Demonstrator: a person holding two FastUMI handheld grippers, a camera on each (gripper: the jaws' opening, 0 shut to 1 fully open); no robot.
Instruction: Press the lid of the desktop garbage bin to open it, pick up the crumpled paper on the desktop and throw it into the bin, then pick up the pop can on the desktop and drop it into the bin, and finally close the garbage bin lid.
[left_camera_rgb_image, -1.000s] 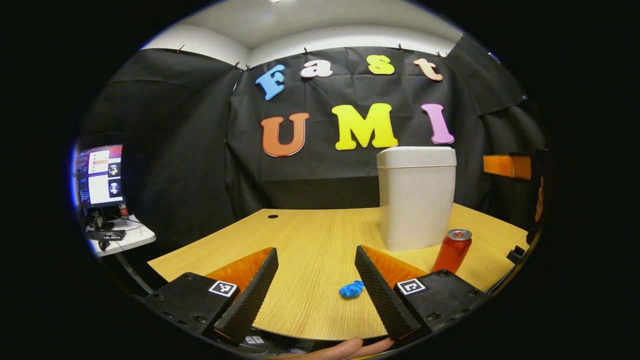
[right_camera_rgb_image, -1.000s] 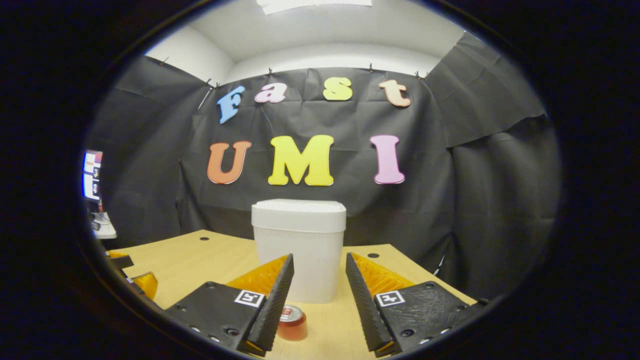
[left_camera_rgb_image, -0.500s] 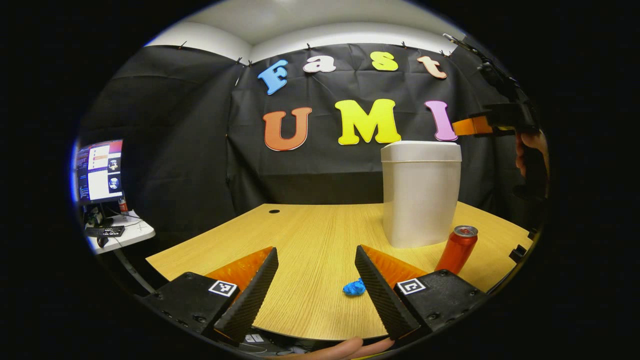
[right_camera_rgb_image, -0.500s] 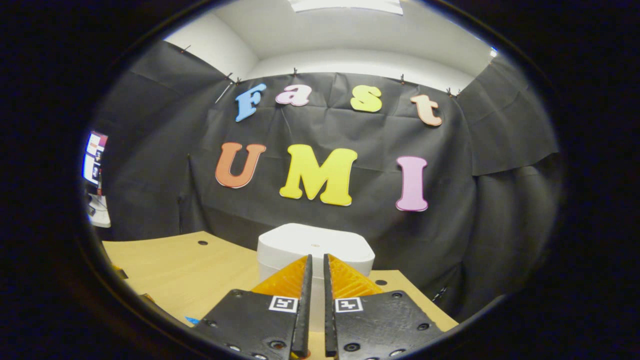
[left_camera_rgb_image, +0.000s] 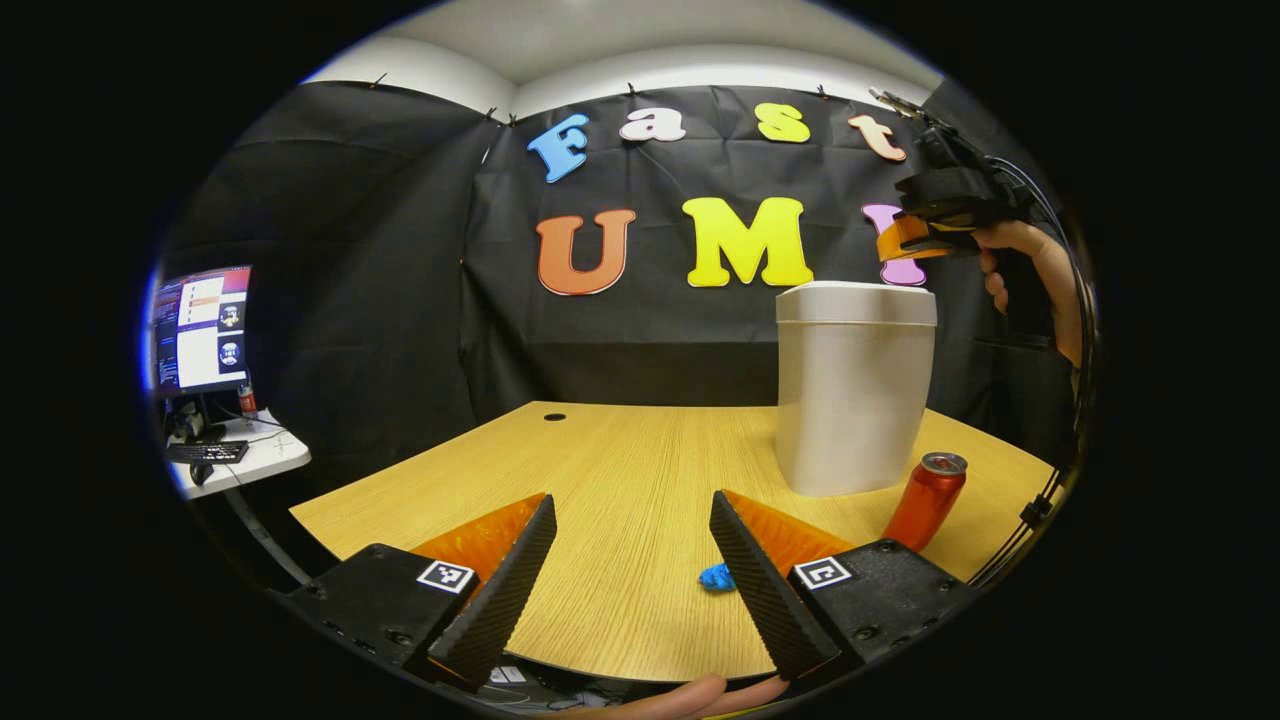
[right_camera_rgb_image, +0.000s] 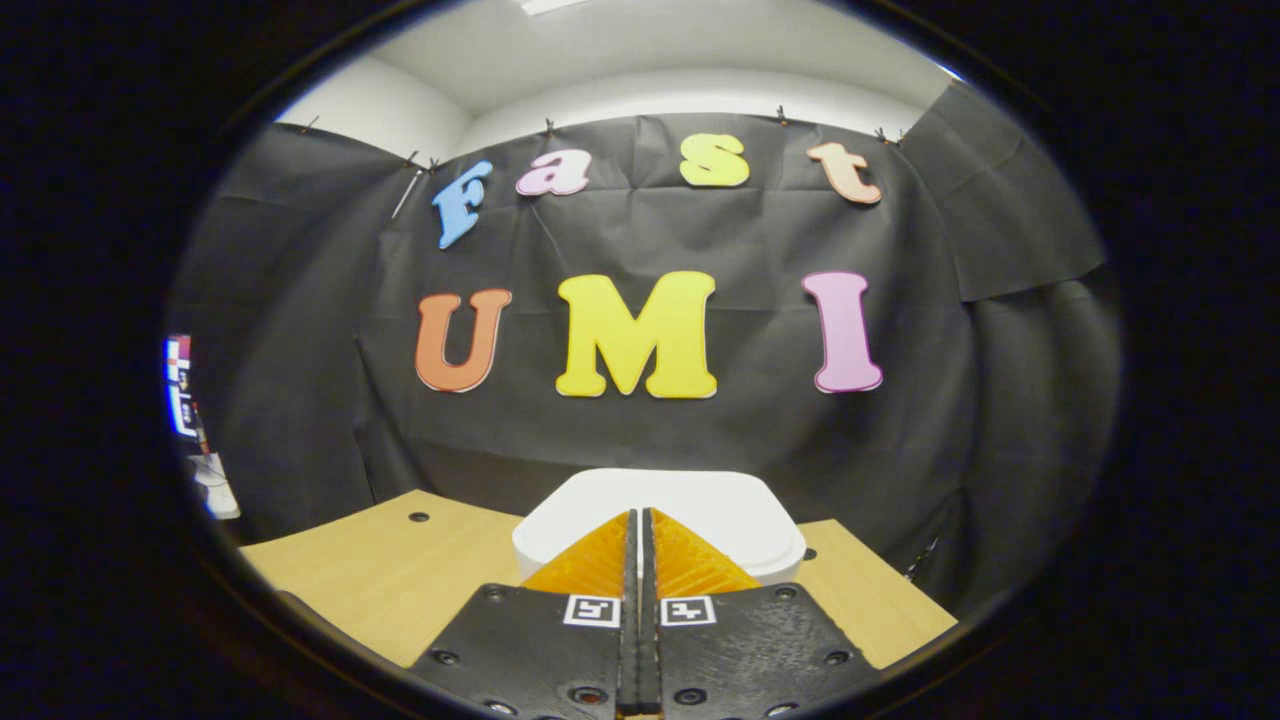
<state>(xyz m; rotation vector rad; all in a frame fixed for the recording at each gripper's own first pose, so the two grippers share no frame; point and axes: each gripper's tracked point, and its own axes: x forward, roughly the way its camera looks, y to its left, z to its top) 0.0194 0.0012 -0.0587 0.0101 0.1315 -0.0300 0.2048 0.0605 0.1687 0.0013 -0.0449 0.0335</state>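
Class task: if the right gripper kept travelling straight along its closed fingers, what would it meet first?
Probably the bin lid: the right gripper, fingers shut, points over its white top. Height above it is unclear, so it might instead skim past toward the black cloth wall.

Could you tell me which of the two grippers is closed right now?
The right gripper, poised above the bin lid; the left gripper is wide open.
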